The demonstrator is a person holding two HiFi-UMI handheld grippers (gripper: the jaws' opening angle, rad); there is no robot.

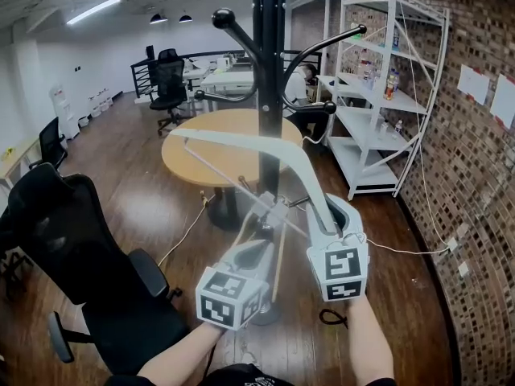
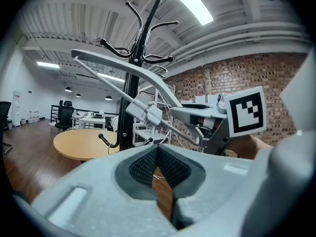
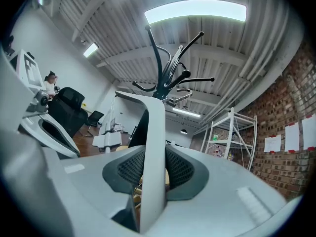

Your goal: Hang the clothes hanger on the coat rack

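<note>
White plastic clothes hanger (image 1: 241, 139) is in the air in front of the black metal coat rack (image 1: 271, 95), arch crossing the pole below the curved hooks, not on any hook. Whether it touches the pole can't be told.

Right gripper (image 1: 326, 211) is clamped on the hanger's right arm end; in the right gripper view the flat white arm (image 3: 153, 147) stands upright between the pads, pressed from both sides.

Left gripper (image 1: 269, 241) is low, just beside the right one, under the hanger's thin lower bar and its clip. Its jaws are narrow, pad tips (image 2: 148, 157) meeting, with only a brown sliver in the gap behind them; can't tell what that is.

In the left gripper view the hanger (image 2: 123, 68) slants across the rack pole (image 2: 131, 83).

Behind the rack: round wooden table (image 1: 201, 167). Black office chair (image 1: 72, 232) at left, white metal shelf unit (image 1: 378, 95) against the brick wall (image 1: 475, 175) at right.
</note>
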